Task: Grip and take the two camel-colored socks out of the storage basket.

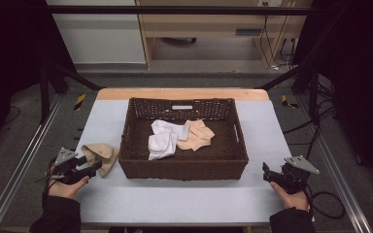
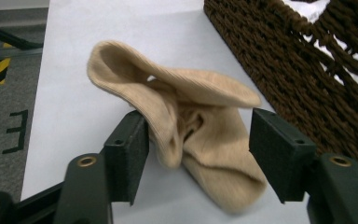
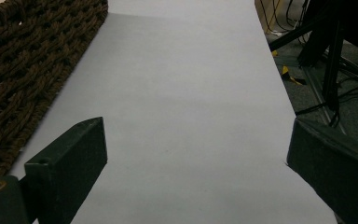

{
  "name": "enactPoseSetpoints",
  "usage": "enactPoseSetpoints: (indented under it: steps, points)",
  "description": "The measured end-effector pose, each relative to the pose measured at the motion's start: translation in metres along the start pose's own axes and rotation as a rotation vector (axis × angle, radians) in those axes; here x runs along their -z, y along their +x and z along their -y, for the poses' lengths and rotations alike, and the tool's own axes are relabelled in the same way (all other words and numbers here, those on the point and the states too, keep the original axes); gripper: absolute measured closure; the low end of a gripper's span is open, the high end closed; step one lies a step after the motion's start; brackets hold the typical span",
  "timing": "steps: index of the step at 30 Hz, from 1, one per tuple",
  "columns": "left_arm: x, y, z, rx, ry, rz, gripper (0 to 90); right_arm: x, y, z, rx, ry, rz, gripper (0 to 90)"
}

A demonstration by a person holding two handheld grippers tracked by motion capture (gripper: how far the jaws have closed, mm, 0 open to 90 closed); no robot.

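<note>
A beige sock (image 1: 99, 155) lies crumpled on the white table left of a dark brown wicker basket (image 1: 182, 167). My left gripper (image 1: 94, 165) is open, its jaws straddling the near end of the beige sock (image 2: 191, 130); the left jaw touches the fabric and the right jaw stands apart from it. Inside the basket lie white socks (image 1: 164, 138) and peach socks (image 1: 197, 135). My right gripper (image 1: 265, 172) rests low at the table's right side, open, with only bare tabletop between its jaws (image 3: 196, 163).
The basket wall (image 2: 307, 79) rises close to the right of the left gripper, and the basket wall (image 3: 23, 60) sits left of the right gripper. Bare table (image 1: 175, 199) runs along the front. Metal frame rails and cables (image 1: 325, 199) flank the table.
</note>
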State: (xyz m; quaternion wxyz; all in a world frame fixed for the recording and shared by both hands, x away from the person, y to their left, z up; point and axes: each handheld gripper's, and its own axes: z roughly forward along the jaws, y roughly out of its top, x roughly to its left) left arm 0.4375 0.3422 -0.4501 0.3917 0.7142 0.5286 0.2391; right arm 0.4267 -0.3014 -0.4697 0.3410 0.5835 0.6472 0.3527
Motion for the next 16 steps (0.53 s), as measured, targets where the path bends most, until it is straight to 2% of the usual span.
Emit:
enactPoseSetpoints:
  steps: [8, 9, 16]
  points:
    - [0.01, 0.003, 0.015, 0.002, 0.034, -0.005, 30.2, 0.0, 0.0, 0.0, 0.003, -0.003, 0.002, 5.2]
    - [0.01, 0.004, 0.019, -0.005, 0.054, -0.011, 30.2, 0.0, 0.0, 0.0, 0.004, -0.002, 0.002, 5.2]
    - [0.013, 0.007, 0.026, -0.013, 0.073, -0.016, 29.6, 0.0, -0.001, 0.0, 0.001, -0.004, 0.004, 5.2]
